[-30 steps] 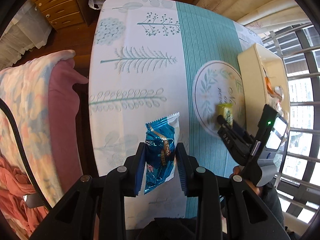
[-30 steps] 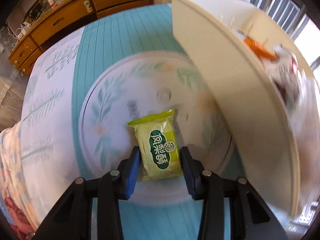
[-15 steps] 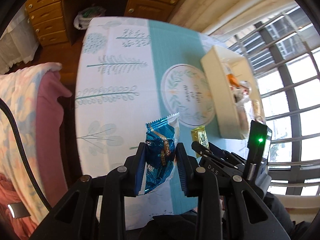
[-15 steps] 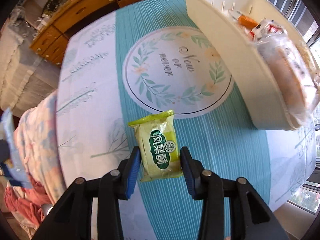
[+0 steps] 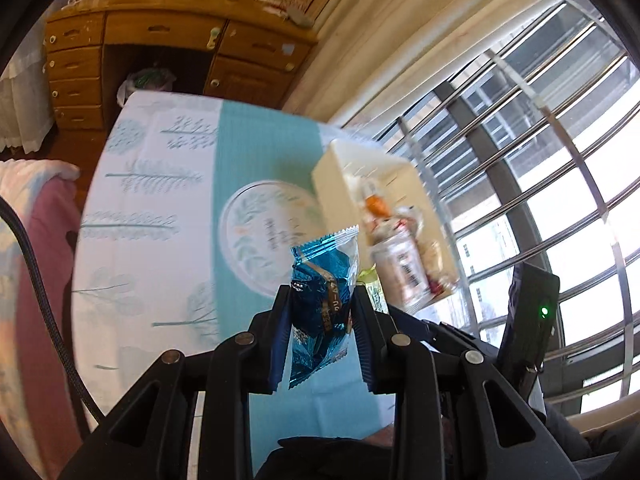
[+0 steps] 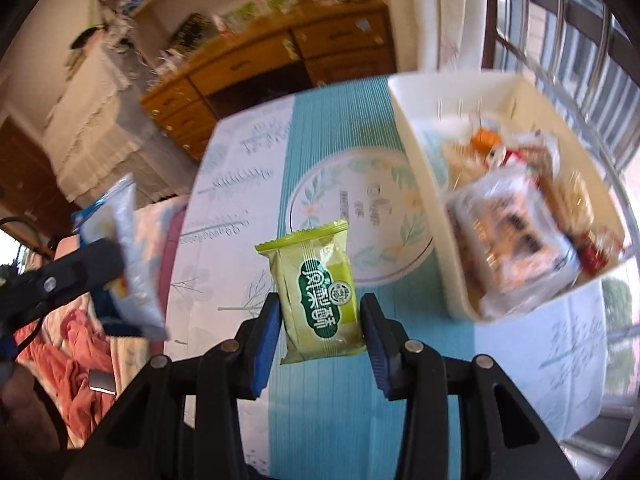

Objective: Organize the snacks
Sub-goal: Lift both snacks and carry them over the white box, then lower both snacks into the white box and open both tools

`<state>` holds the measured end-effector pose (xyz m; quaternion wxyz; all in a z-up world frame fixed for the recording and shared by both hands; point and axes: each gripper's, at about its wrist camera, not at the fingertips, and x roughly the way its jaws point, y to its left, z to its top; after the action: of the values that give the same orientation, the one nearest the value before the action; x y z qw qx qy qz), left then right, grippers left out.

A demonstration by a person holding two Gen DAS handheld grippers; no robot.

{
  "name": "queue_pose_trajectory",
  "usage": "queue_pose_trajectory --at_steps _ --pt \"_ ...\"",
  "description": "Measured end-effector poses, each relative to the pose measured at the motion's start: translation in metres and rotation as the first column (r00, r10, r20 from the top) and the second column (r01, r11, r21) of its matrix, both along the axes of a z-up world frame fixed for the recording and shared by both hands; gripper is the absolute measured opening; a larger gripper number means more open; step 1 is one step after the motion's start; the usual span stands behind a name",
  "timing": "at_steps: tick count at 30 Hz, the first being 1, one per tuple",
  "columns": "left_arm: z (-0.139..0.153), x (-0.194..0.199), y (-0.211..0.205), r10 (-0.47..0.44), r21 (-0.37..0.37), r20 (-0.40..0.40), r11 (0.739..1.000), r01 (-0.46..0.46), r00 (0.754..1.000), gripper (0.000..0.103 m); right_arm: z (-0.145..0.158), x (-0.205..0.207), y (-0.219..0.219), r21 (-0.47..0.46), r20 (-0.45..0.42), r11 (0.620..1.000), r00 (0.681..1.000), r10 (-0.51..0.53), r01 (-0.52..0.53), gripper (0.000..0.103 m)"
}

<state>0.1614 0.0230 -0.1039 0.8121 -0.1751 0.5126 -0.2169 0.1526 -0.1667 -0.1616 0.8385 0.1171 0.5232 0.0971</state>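
My left gripper (image 5: pixel 320 300) is shut on a blue foil snack packet (image 5: pixel 322 300) and holds it high above the table. My right gripper (image 6: pixel 318 312) is shut on a green snack packet (image 6: pixel 320 292), also lifted above the table. A cream bin (image 5: pixel 336 196) holding several wrapped snacks stands on the table's right side; it also shows in the right wrist view (image 6: pixel 424 196). The left gripper with the blue packet (image 6: pixel 124 256) appears at the left of the right wrist view. The right gripper's body (image 5: pixel 528 320) shows at the right of the left wrist view.
The table has a white and teal cloth (image 5: pixel 160 208) with a round leaf print (image 6: pixel 360 216). A wooden dresser (image 5: pixel 160 52) stands beyond the far end. A pink blanket (image 5: pixel 36 264) lies to the left. Barred windows (image 5: pixel 540 160) are to the right.
Both grippers have risen well above the table with their packets. The view has tilted up, so the dresser and windows now show. The bin looks nearer to both packets.
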Motion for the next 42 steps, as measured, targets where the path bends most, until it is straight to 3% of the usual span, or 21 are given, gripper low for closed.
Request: queue_pose_trajectory --at_steps 7,17,32,34,36,38,42 --pt "0.016 -0.006 -0.046 0.036 -0.052 0.088 0.998 -0.032 0.995 0.028 0.022 -0.001 -0.047 -0.005 0.117 0.999 0.993 0.035 -0.035 0.041" --pt "0.011 0.010 -0.111 0.059 -0.123 0.156 0.992 -0.039 0.986 0.028 0.037 0.006 -0.111 -0.076 0.263 0.996 0.963 0.063 -0.044 0.041" --pt "-0.009 0.061 -0.203 -0.036 -0.113 0.120 0.992 0.050 0.992 0.028 0.021 0.035 -0.181 -0.109 0.243 0.993 0.970 -0.018 0.046 0.041" --pt "-0.013 0.065 -0.208 -0.037 -0.093 0.109 0.995 0.048 0.993 0.034 0.018 0.040 -0.184 -0.109 0.227 0.993 0.974 -0.027 0.053 0.041" --pt "-0.015 0.067 -0.210 -0.035 -0.083 0.098 0.996 0.043 0.995 0.054 0.014 0.046 -0.188 -0.110 0.211 0.992 0.977 -0.036 0.060 0.042" --pt "-0.015 0.068 -0.210 -0.025 -0.069 0.092 0.997 0.031 0.995 0.064 0.010 0.050 -0.191 -0.100 0.193 0.993 0.980 -0.044 0.064 0.045" --pt "-0.006 0.067 -0.202 0.013 -0.019 0.081 1.000 -0.012 0.997 0.073 0.005 0.058 -0.194 -0.067 0.139 0.994 0.987 -0.081 0.090 0.055"
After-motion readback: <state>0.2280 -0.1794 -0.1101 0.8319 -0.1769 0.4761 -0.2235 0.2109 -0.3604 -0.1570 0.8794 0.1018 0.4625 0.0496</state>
